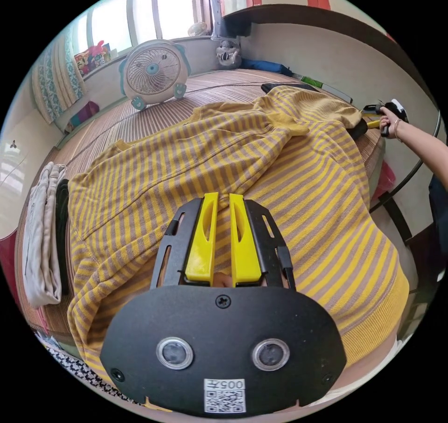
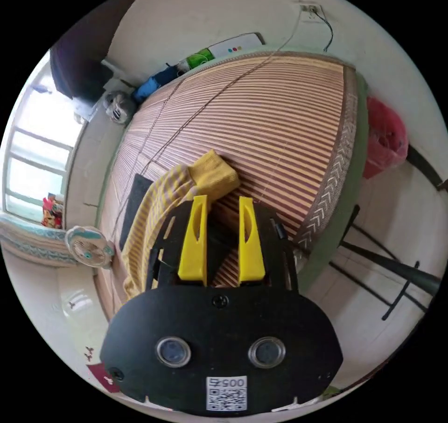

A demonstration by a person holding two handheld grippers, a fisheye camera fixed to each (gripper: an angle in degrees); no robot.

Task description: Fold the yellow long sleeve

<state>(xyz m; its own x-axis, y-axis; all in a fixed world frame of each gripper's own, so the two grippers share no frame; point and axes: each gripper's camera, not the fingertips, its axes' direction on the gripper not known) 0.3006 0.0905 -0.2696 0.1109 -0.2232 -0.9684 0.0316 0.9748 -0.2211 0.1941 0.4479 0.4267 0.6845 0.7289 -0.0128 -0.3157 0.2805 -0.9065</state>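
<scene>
Yellow long sleeve (image 1: pixel 261 162) lies spread, striped and rumpled, across the bed's woven mat (image 2: pixel 280 115), apparently for flattening before folding. Left gripper (image 1: pixel 223 199) hovers over its middle, jaws narrow with only a slim gap, holding nothing. Right gripper (image 2: pixel 223 204), jaws parted, sits just beside the cuff (image 2: pixel 214 173), empty. A fan (image 1: pixel 154 73) and folded clothes (image 1: pixel 42 236) stand well apart.

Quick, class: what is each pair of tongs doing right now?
Left tongs: nearly closed over the striped shirt; grip cannot be told.
Right tongs: open, holding nothing, beside the sleeve cuff.
</scene>
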